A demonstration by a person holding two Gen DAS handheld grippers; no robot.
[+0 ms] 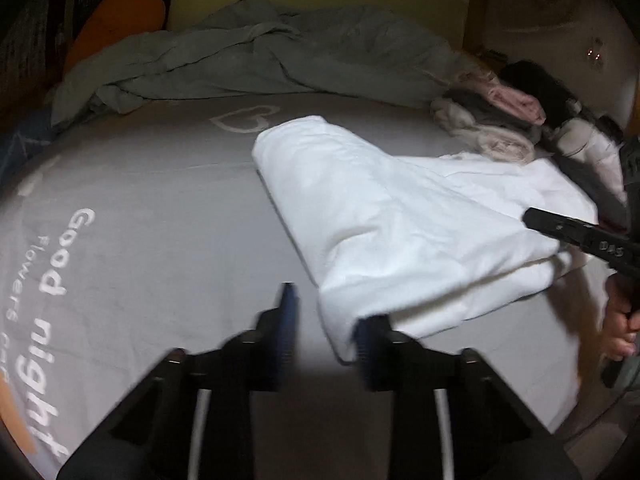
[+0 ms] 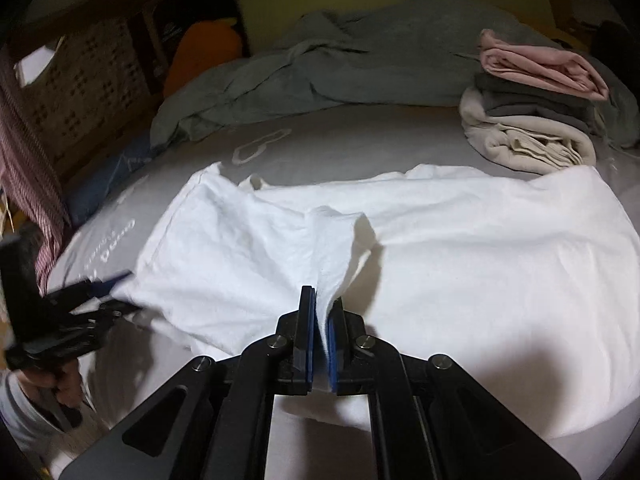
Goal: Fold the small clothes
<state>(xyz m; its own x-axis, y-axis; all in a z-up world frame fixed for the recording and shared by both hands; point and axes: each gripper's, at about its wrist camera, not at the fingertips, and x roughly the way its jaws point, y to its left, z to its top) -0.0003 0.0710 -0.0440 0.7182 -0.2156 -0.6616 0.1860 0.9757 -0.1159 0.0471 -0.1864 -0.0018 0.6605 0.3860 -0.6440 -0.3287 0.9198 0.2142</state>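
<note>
Blue-padded and nearly shut, the right claw (image 2: 322, 312) pinches a raised ridge of the white cotton garment (image 2: 440, 248), the cloth running down between its two pads. From that pinch the fabric fans away across the grey printed bedsheet (image 2: 360, 140), one part spreading left, the wider part lying flat to the right.

Off to the left, the left claw (image 1: 326, 320) stands with its jaws apart and nothing between them; its right finger touches or sits just under the near corner of the white cotton garment (image 1: 400, 232), which is folded over itself into a long thick band running away from it. Its left finger hovers over bare sheet.

Beyond the garment, near the far right of the bed, stands a stack of folded clothes (image 2: 536, 104), pink over dark grey over cream. Behind it lies a rumpled grey-green duvet (image 1: 260, 56).
</note>
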